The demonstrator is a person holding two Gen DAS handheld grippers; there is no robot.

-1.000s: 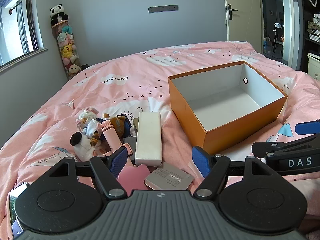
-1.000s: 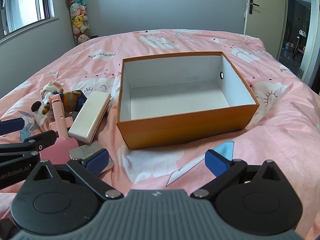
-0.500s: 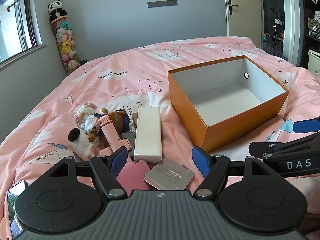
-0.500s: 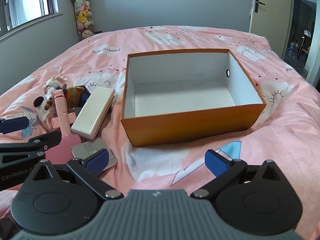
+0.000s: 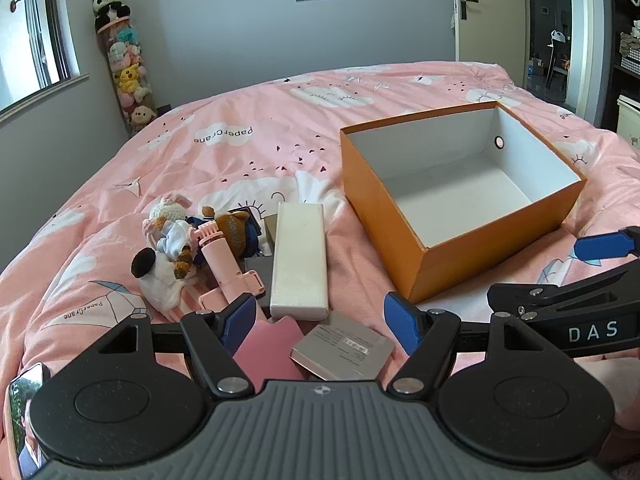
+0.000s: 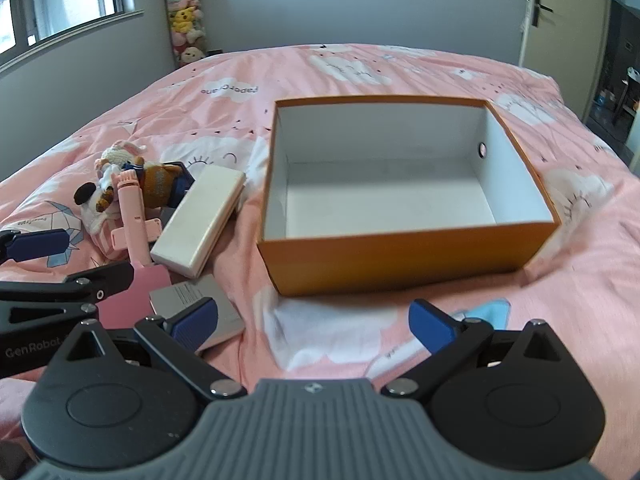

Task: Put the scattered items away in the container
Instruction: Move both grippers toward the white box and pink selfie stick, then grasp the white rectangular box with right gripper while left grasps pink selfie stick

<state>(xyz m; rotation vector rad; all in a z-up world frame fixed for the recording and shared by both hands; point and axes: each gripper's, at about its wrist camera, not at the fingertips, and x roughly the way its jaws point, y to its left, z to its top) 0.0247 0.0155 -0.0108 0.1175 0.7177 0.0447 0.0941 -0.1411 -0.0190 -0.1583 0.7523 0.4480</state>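
An orange box (image 5: 476, 256) (image 6: 400, 260) with a white inside stands empty on the pink bed. Left of it lies a heap: a long white box (image 5: 299, 260) (image 6: 200, 220), a pink handled gadget (image 5: 220, 260) (image 6: 132, 208), small plush toys (image 5: 168, 236) (image 6: 116, 176), a pink card (image 5: 270, 344) (image 6: 132, 292) and a grey flat pack (image 5: 344, 346) (image 6: 200, 304). My left gripper (image 5: 320, 318) is open just above the pink card and grey pack. My right gripper (image 6: 314, 322) is open, low in front of the orange box, holding nothing.
The bed cover (image 5: 248, 148) is pink with white clouds and rumpled near the heap. A tall tube of plush toys (image 5: 124, 68) stands in the far left corner by a window. A door (image 5: 484, 12) and an open doorway are at the far right.
Both grippers have tilted and moved a little forward, so the heap and box sit lower and nearer in view. Nothing has been picked up; both stay open.
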